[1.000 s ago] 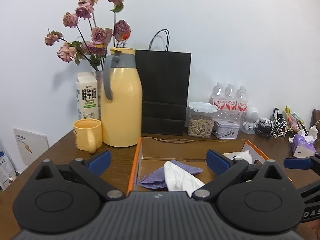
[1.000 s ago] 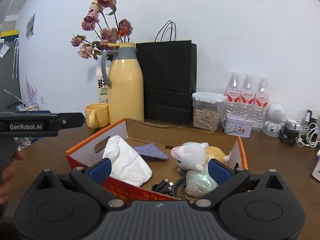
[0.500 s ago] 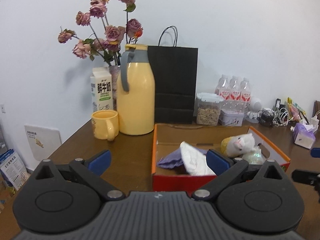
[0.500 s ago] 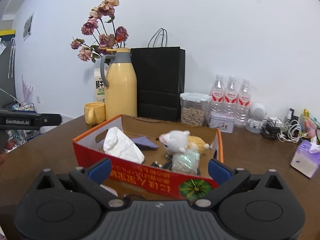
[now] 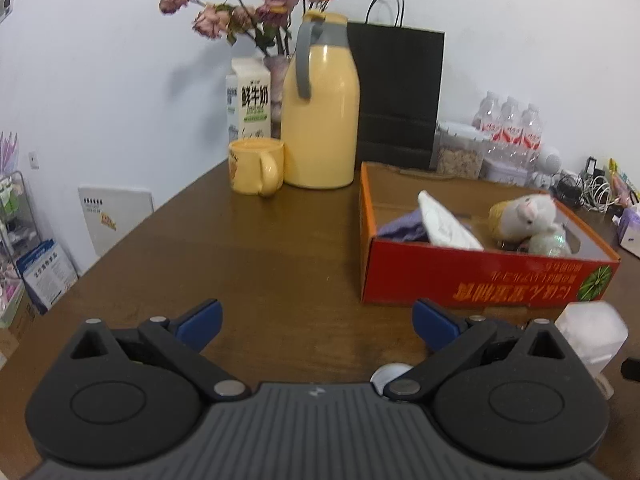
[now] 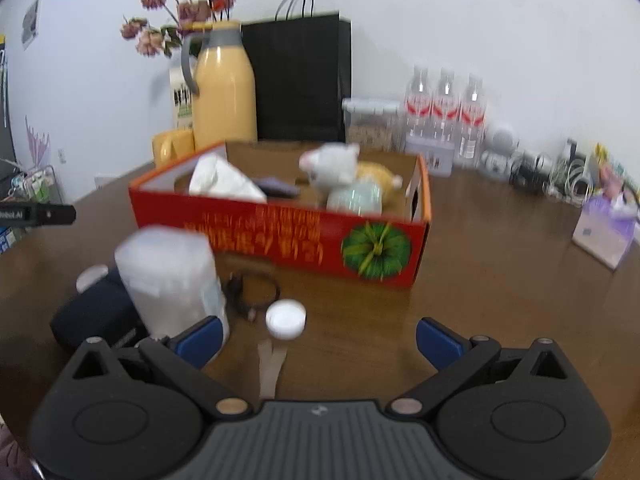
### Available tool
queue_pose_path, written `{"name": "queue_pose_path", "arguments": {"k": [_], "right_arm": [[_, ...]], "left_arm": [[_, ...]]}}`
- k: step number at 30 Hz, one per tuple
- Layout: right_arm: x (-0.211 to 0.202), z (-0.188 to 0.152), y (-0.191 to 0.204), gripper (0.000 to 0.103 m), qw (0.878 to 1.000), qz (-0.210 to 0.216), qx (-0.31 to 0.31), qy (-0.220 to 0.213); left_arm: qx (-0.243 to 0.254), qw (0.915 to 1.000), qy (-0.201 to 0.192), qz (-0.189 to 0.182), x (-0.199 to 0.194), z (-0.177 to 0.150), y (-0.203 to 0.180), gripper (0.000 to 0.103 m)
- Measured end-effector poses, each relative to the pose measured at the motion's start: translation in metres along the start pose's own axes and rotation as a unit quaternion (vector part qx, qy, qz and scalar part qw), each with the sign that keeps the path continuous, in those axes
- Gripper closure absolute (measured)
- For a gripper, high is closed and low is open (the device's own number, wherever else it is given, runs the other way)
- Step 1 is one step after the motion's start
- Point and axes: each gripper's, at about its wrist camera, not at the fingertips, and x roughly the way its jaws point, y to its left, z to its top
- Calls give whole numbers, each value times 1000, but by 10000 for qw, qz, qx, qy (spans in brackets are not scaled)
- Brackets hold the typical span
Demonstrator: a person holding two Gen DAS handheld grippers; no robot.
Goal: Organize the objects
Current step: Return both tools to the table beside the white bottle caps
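A red cardboard box point(image 5: 480, 280) stands on the brown table; inside are a white plush toy point(image 5: 524, 216), a white packet point(image 5: 444, 224), a purple cloth point(image 5: 404, 228) and a pale shiny ball point(image 5: 550, 240). My left gripper point(image 5: 316, 320) hovers open and holds nothing, left of the box's front. In the right wrist view the box point(image 6: 280, 236) lies ahead. In front of it sit a white wrapped cylinder point(image 6: 168, 276), a dark blue pouch point(image 6: 96, 312), a black cable point(image 6: 252, 288) and a small white cap point(image 6: 286, 318). My right gripper point(image 6: 320, 338) is open just behind the cap.
A yellow thermos point(image 5: 320, 116), yellow mug point(image 5: 254, 170), milk carton point(image 5: 250, 100), black paper bag point(image 5: 400, 96), a jar, bottles point(image 6: 444, 116) and tangled cables line the back wall. A purple tissue pack point(image 6: 604, 232) sits at the right. The table's left edge drops to shelves.
Both grippers have drawn back from the box toward the table's front. The cylinder, pouch, cable and cap in front of the box have come into view.
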Motion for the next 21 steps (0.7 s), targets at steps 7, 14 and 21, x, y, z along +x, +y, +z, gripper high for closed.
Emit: {"name": "queue_pose_path", "arguments": {"k": [7, 14, 21], "right_arm": [[21, -15, 9, 0, 9988, -45, -13, 487], [29, -19, 14, 0, 9977, -69, 101, 669], [31, -18, 16, 0, 9978, -81, 130, 645]], "left_arm": [[-49, 9997, 221, -24, 4, -13, 3, 0], [-47, 9992, 408, -35, 6, -22, 6, 0], [-99, 9987, 492, -22, 7, -25, 8, 0]]}}
